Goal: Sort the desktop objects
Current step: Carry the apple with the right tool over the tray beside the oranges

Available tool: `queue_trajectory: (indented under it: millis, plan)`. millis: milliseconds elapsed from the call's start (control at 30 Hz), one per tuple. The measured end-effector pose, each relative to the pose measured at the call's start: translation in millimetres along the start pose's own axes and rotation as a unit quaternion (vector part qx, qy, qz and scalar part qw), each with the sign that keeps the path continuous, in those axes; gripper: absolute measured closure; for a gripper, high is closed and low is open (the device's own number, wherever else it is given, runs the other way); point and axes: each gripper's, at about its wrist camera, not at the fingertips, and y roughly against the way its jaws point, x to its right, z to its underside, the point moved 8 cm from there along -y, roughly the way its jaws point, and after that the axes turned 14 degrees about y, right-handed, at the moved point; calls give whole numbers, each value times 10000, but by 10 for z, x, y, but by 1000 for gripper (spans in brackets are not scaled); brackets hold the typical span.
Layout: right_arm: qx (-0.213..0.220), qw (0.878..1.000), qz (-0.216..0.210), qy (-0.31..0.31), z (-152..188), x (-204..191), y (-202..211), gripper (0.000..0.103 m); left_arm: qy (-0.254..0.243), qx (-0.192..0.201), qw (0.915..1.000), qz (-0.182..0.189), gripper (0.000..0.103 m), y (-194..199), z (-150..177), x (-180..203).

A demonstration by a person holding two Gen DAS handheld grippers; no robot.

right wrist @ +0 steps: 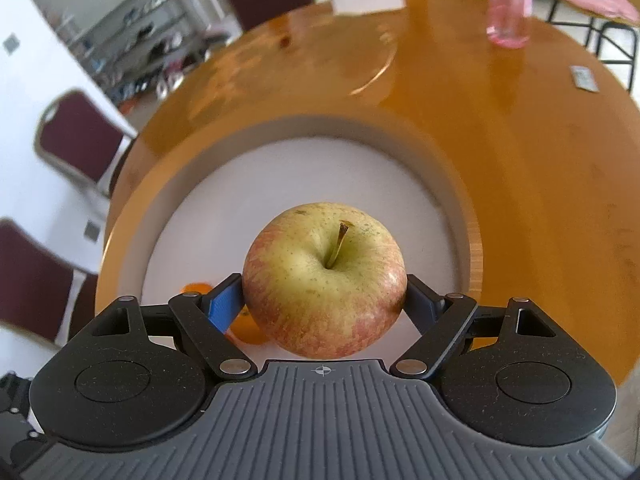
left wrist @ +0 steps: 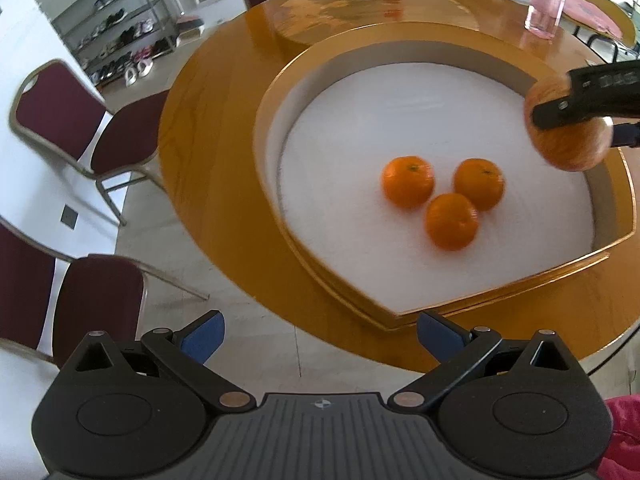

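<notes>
Left wrist view. We see the left tongs (left wrist: pixel 320 336) at the bottom edge, their blue-padded fingers (left wrist: pixel 202 338) spread wide with nothing between them, above the near rim of the round amber wooden tabletop (left wrist: pixel 208 168). On the tabletop lies a shallow gold-edged tray with a white floor (left wrist: pixel 344 120). Three small orange mandarins (left wrist: pixel 451 221) sit together near its middle, two of them touching the third. At the right edge the black right tongs (left wrist: pixel 568 120) reach in over the tray's rim, clamped on a round red-and-yellow streaked apple (left wrist: pixel 568 148) held above the tray floor. A pink translucent bottle (left wrist: pixel 546 12) stands on the far side of the tabletop, well apart from the tray. Maroon chairs with metal frames (left wrist: pixel 60 120) stand on the pale floor at left.

Right wrist view. We see the right tongs (right wrist: pixel 324 300) gripping the apple (right wrist: pixel 324 284) at both flanks, stem upward, the pads pressed against its skin at a wide setting. The apple hangs over the white floor of the tray (right wrist: pixel 280 184). One mandarin (right wrist: pixel 248 330) shows partly under the left finger, another just behind it. The pink bottle (right wrist: pixel 509 8) stands at the far end of the tabletop (right wrist: pixel 520 160).
</notes>
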Motion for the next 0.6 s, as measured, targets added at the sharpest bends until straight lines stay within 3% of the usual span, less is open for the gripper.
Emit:
queue_trajectory:
  millis: [267,600]
  plan:
    - [-88,9986,223,482,-204,-240,-511,19,-13,16,10000,85,0,-27,-9,-134]
    - [-25,9960,-30,894,-319,-522,-819,19,-71,73,9998,142,0,-26,-21,-138]
